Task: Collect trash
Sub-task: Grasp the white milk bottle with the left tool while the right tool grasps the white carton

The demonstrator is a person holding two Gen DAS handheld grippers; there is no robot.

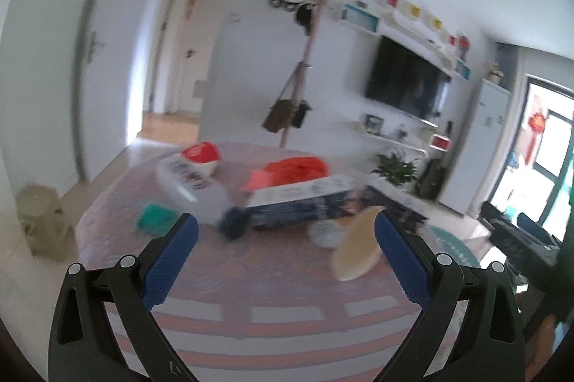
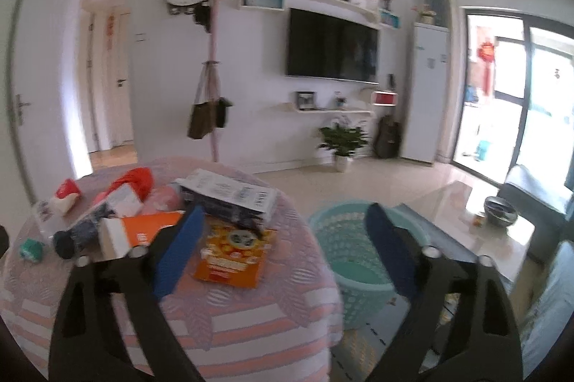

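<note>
Trash lies on a round table with a pink patterned cloth [image 1: 222, 278]. In the left wrist view I see a clear plastic bottle [image 1: 193, 182], a red and white cup [image 1: 201, 156], an orange bag [image 1: 297, 168], a blue and white box [image 1: 305, 202], a green scrap [image 1: 154, 218] and a tan flat piece [image 1: 358, 245]. My left gripper [image 1: 287, 231] is open and empty above the near side. My right gripper [image 2: 283, 224] is open and empty, between the table edge and a teal laundry basket [image 2: 353, 260] on the floor. An orange packet [image 2: 233, 251] and an orange and white box [image 2: 136, 233] lie near it.
A coat stand [image 2: 214, 66] stands behind the table. A wall TV [image 2: 332, 46], shelves and a potted plant [image 2: 342, 139] are at the far wall. A glass coffee table [image 2: 477, 227] with a metal bowl [image 2: 498, 209] is at the right. A tan stool [image 1: 43, 220] stands left of the table.
</note>
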